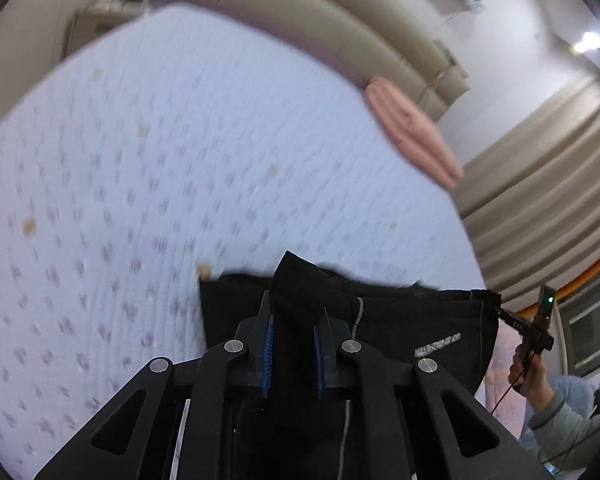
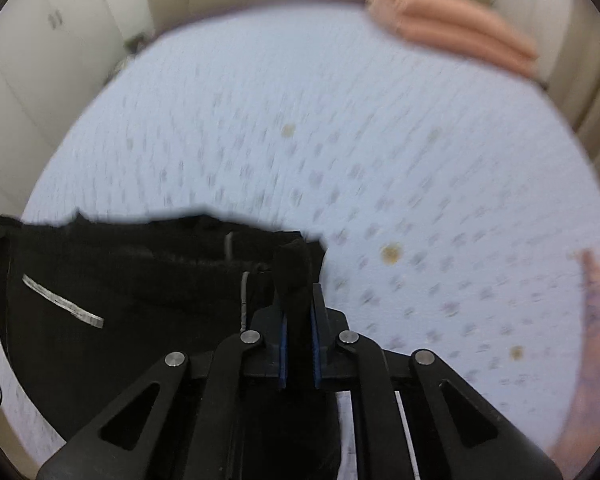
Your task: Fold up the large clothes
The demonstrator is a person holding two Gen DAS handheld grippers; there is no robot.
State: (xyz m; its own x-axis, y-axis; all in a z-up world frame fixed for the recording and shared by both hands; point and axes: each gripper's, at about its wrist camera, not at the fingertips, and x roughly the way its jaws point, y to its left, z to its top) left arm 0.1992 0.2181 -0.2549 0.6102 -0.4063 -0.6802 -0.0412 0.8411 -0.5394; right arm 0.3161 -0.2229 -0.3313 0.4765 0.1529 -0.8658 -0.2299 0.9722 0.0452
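Right between the blue pads of the left hand-held gripper (image 1: 293, 350), a bunched fold of the black fabric garment with a pale drawstring and a small white printed label (image 1: 380, 320) is pinched tight, the jaws drawn narrow on the cloth. The right hand-held gripper (image 2: 299, 350) is likewise clamped on another bunch of the same garment, a peak of cloth sticking up just ahead of its fingertips. No earlier view is at hand, so only the grips as they stand can be told.

Beyond both grippers the garment spans from one grip to the other, its upper edge pulled fairly straight. Just past it and below lies the white quilted bed cover with small purple sprigs (image 1: 180, 140), and at the far edge of the bed, well away from the grippers, a rolled pink pillow (image 2: 452, 32).

The step looks like lifting the garment by two edge points to spread it. To do it well, I would keep both grips firm, hold the two hands level and apart so the edge stays taut, then lower the cloth flat onto the bed without letting it twist.
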